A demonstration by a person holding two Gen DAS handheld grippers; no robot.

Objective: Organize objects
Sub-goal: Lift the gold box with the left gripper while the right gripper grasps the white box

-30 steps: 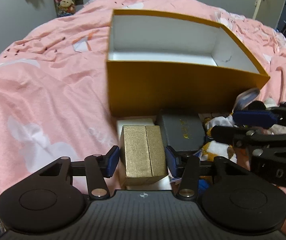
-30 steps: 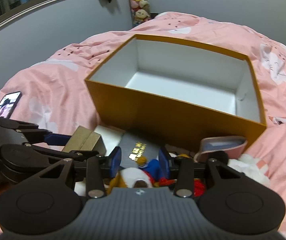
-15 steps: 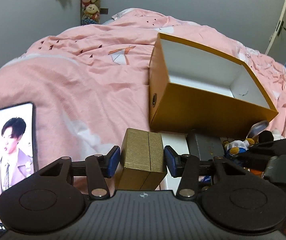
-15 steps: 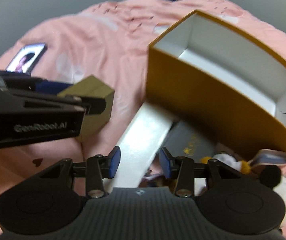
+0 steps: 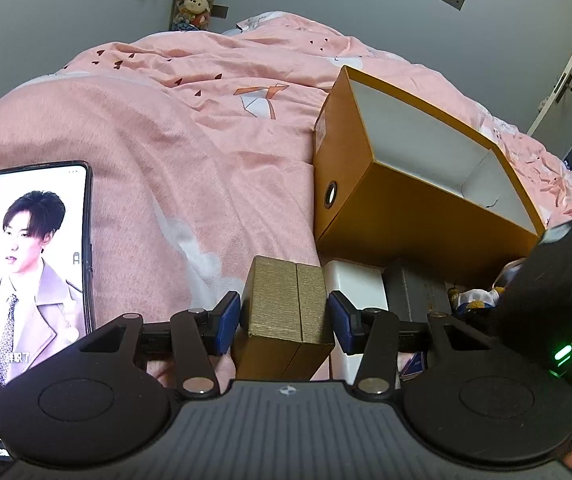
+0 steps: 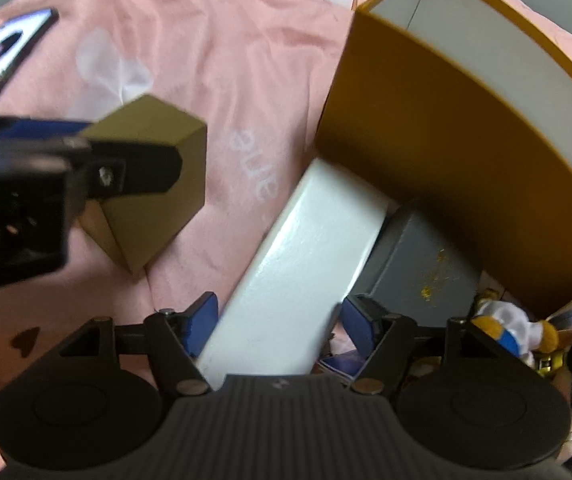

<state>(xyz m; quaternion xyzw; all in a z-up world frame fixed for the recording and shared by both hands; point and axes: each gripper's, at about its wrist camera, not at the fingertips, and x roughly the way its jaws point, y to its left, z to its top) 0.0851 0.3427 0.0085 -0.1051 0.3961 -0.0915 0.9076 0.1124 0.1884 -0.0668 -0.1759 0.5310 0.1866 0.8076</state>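
Note:
My left gripper (image 5: 285,320) is shut on a small gold box (image 5: 286,304), its blue pads pressed to both sides. In the right wrist view the gold box (image 6: 154,184) hangs tilted just above the pink bedding (image 6: 226,60). My right gripper (image 6: 282,316) points steeply down over a long white box (image 6: 298,252). Its jaws are opening, with the white box's near end between the pads and not pinched. A large mustard box (image 5: 406,216) with a white inside stands open behind them.
A grey box with gold print (image 6: 414,264) lies beside the white box, against the mustard box's wall (image 6: 426,140). Plush toys (image 6: 506,328) are piled at the right. A phone with a lit screen (image 5: 30,280) lies on the bedding at the left.
The left gripper swung left with the gold box, bringing the phone into its view. The right gripper left the plush toy, dropped over the white box, and its jaws widened.

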